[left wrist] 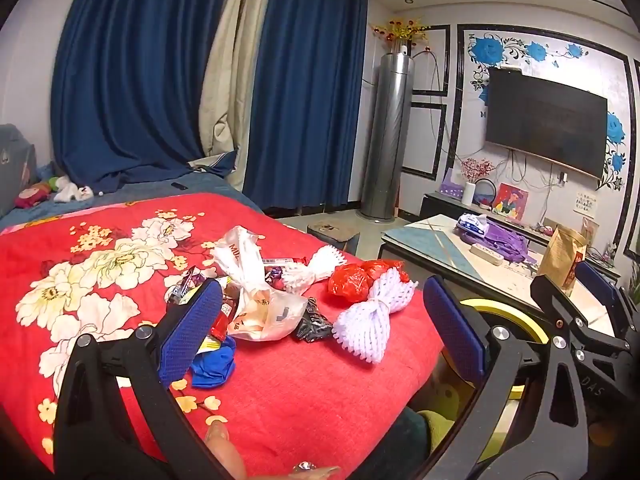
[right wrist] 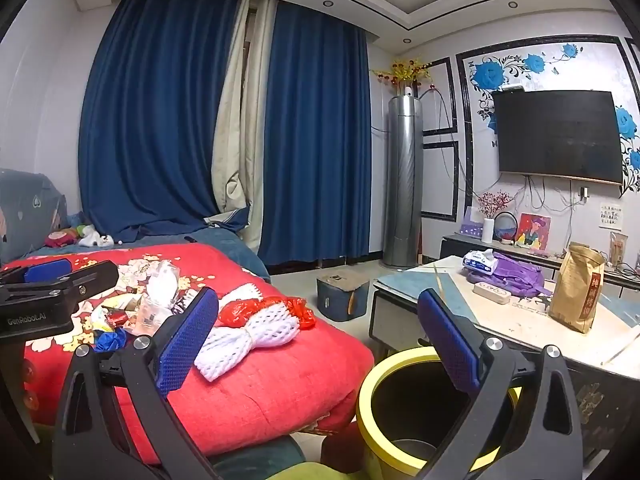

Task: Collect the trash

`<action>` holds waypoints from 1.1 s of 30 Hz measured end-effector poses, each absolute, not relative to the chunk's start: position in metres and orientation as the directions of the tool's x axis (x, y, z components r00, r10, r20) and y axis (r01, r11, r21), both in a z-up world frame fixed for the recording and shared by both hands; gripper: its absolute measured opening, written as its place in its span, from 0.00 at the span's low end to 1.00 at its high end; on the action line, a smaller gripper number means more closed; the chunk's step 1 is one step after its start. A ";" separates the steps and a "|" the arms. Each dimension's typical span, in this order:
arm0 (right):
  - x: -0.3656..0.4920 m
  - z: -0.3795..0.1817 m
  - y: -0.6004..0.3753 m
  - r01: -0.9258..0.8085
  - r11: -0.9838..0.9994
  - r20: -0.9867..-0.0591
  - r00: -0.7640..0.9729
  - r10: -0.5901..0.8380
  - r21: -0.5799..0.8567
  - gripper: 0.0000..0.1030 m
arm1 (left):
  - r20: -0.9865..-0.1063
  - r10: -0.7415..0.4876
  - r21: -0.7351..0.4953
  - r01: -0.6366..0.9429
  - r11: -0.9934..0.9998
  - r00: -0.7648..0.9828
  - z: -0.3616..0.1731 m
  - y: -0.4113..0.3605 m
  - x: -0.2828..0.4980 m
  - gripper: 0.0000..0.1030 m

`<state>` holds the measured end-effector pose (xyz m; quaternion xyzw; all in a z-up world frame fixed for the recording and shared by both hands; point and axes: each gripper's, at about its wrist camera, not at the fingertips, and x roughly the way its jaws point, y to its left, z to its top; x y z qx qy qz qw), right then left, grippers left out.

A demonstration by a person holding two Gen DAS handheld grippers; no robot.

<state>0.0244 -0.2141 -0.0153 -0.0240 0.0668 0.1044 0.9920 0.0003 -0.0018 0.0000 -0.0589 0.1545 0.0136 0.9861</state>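
A pile of trash lies on the red floral blanket (left wrist: 100, 280): a white plastic bag (left wrist: 256, 296), a white foam fruit net (left wrist: 370, 320), a red plastic bag (left wrist: 352, 280), a dark wrapper (left wrist: 314, 322), a blue scrap (left wrist: 214, 364) and small wrappers. My left gripper (left wrist: 320, 328) is open and empty, hovering just above the pile. My right gripper (right wrist: 316, 344) is open and empty, between the blanket's edge and the yellow-rimmed trash bin (right wrist: 404, 412). The foam net (right wrist: 248, 336) and red bag (right wrist: 240, 310) show in the right wrist view. The right gripper also shows in the left wrist view (left wrist: 576, 300).
A low coffee table (right wrist: 520, 320) on the right holds a brown paper bag (right wrist: 576, 292), a purple bag (right wrist: 516, 272), tissues and a power strip. A small stool (right wrist: 342, 292) stands on the floor beyond. Blue curtains, a tower air conditioner and a wall TV are behind.
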 end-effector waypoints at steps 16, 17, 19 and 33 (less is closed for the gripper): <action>0.026 -0.015 -0.214 -0.210 0.977 -0.139 0.969 0.204 -0.031 0.94 | -0.310 0.008 -0.113 -0.045 0.993 0.951 0.006 -0.009 -0.001 0.90; 0.026 -0.015 -0.214 -0.212 0.977 -0.140 0.969 0.206 -0.031 0.94 | -0.310 0.008 -0.113 -0.045 0.993 0.951 0.007 -0.010 -0.001 0.90; 0.026 -0.016 -0.213 -0.211 0.977 -0.139 0.969 0.205 -0.031 0.94 | -0.305 0.007 -0.112 -0.044 0.993 0.952 0.004 -0.005 0.000 0.90; 0.028 -0.021 -0.210 -0.221 0.975 -0.152 0.965 0.214 -0.033 0.94 | -0.307 0.005 -0.114 -0.042 0.993 0.952 0.003 -0.004 0.000 0.90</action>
